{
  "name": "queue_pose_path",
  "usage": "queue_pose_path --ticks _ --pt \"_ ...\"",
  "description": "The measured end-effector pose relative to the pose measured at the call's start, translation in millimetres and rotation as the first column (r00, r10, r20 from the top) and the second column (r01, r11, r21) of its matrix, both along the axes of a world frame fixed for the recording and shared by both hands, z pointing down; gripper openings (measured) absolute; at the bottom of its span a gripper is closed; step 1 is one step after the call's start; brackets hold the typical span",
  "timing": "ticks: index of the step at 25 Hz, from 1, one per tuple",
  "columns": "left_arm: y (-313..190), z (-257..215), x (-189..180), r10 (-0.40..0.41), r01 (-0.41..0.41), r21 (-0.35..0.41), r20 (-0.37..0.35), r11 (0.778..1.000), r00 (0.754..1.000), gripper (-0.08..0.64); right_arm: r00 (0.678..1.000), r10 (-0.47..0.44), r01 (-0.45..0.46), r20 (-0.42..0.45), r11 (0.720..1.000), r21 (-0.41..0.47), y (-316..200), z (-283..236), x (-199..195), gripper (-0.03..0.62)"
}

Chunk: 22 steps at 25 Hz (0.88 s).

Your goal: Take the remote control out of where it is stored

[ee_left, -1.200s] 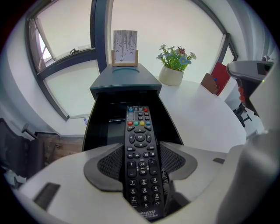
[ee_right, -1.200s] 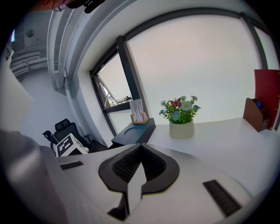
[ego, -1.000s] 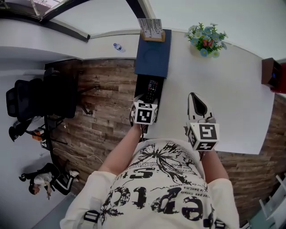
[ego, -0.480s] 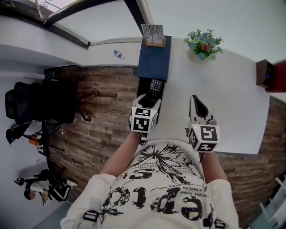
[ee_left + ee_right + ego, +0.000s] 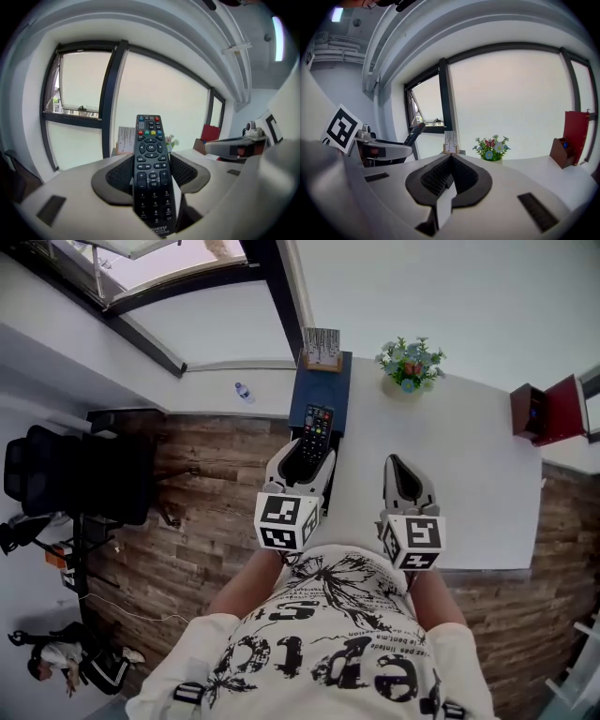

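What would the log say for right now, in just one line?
left gripper: shut on remote control | right gripper: shut, empty, over white table | remote control: held in the air, buttons facing the left gripper view

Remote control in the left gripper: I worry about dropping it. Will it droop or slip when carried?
Probably stiff: the remote control juts straight past the left gripper without sagging. It might pivot, since the ribbed pads clamp only its lower half.

An office: white desk (image 5: 469,474), black swivel chair (image 5: 47,470), wood-plank floor (image 5: 216,512), big windows (image 5: 511,103), flower pot (image 5: 408,367).
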<state>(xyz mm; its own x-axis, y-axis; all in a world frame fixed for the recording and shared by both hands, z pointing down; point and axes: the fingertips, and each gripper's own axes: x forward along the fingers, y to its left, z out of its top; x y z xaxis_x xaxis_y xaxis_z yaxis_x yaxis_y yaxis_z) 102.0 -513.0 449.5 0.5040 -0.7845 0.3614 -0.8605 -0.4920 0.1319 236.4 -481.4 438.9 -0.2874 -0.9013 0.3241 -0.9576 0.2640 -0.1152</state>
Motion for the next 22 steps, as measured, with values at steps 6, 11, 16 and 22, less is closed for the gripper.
queue_pose_path --ticks 6,11,16,22 --pt "12.8 -75.7 0.5 0.027 -0.008 0.231 -0.082 0.973 0.996 0.255 0.999 0.031 -0.034 0.030 0.990 0.136 6.3 -47.8 -6.1 -0.008" --pt "23.2 -122.5 3.1 0.075 -0.023 0.366 -0.130 0.930 0.989 0.256 0.999 0.050 -0.049 0.002 0.969 0.244 8.9 -80.0 -10.6 -0.008" --pt "35.1 -154.2 8.4 0.137 -0.061 0.445 -0.140 0.893 0.981 0.255 0.998 0.064 -0.067 0.020 0.959 0.277 14.1 -91.7 -8.7 -0.008" --pt "38.4 -164.4 13.4 0.164 -0.088 0.458 -0.130 0.884 0.978 0.255 0.996 0.085 -0.082 0.004 0.950 0.300 15.5 -99.9 -6.6 -0.008"
